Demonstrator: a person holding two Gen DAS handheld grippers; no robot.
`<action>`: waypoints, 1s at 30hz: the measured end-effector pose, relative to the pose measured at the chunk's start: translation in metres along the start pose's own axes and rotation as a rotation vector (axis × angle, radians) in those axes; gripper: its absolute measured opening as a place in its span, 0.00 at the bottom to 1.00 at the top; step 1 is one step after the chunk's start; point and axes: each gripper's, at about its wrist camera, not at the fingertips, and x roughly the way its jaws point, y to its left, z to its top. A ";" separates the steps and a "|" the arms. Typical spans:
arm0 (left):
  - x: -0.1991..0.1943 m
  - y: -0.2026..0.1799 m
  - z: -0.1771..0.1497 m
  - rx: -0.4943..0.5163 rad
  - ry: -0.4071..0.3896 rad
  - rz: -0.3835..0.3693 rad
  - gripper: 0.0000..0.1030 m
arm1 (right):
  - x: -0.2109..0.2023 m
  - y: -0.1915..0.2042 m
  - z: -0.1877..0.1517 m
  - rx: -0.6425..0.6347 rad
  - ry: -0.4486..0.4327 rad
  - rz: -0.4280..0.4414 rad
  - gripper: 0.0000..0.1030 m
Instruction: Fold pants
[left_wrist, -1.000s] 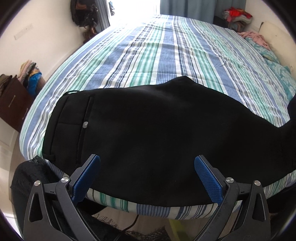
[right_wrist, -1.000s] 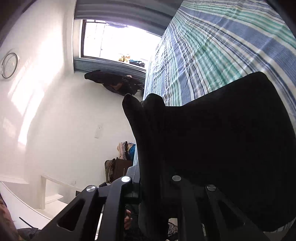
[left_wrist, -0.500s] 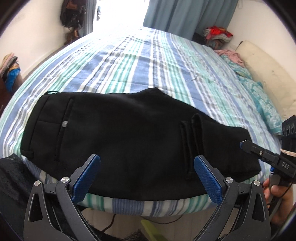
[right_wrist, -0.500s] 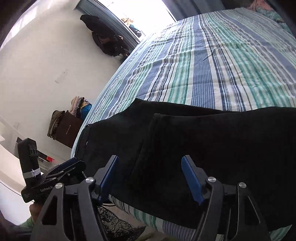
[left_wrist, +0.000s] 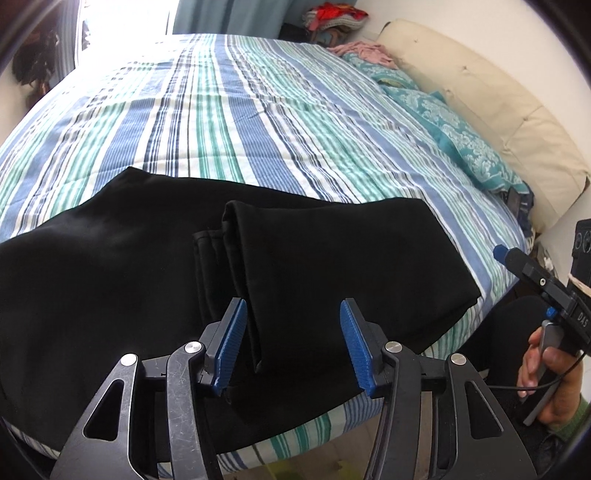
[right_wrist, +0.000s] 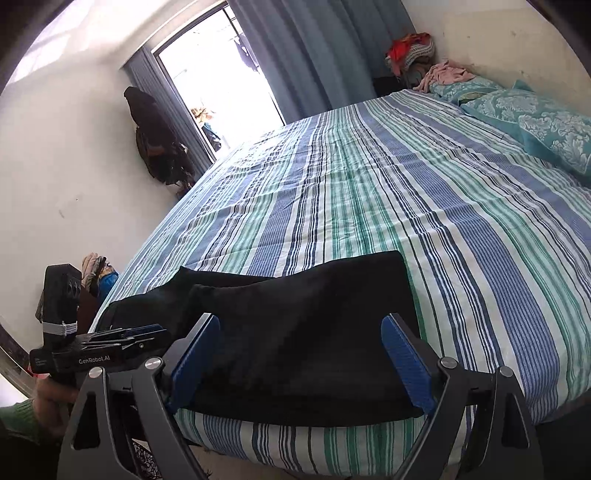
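Black pants (left_wrist: 325, 251) lie folded along the near edge of the striped bed (left_wrist: 236, 122), the leg ends doubled back onto the upper part, with the hem edges near the middle. They also show in the right wrist view (right_wrist: 295, 325). My left gripper (left_wrist: 293, 343) is open and empty, just above the pants near the hem edges. My right gripper (right_wrist: 301, 354) is open and empty, over the folded end of the pants. The right gripper also shows at the right edge of the left wrist view (left_wrist: 532, 280), off the bed corner.
Teal patterned pillows (left_wrist: 458, 147) and a cream headboard (left_wrist: 491, 103) lie at the right of the bed. A pile of clothes (right_wrist: 413, 48) sits in the far corner. Dark bags hang on the wall (right_wrist: 155, 136) by the window. The bed's front edge (right_wrist: 295, 439) is just below the grippers.
The right gripper, shut on the leg ends a second ago, laid them over the upper part, opened and drew back. The left gripper has swung right toward the fold and narrowed somewhat.
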 end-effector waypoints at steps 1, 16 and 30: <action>0.005 0.000 -0.001 0.000 0.020 0.015 0.53 | 0.002 0.001 0.000 -0.002 0.006 0.005 0.86; -0.016 0.021 -0.029 -0.041 0.054 0.145 0.04 | -0.005 0.000 0.004 -0.018 -0.063 -0.023 0.87; -0.015 0.046 -0.018 -0.146 0.036 0.166 0.73 | 0.084 0.017 -0.039 -0.067 0.355 0.050 0.92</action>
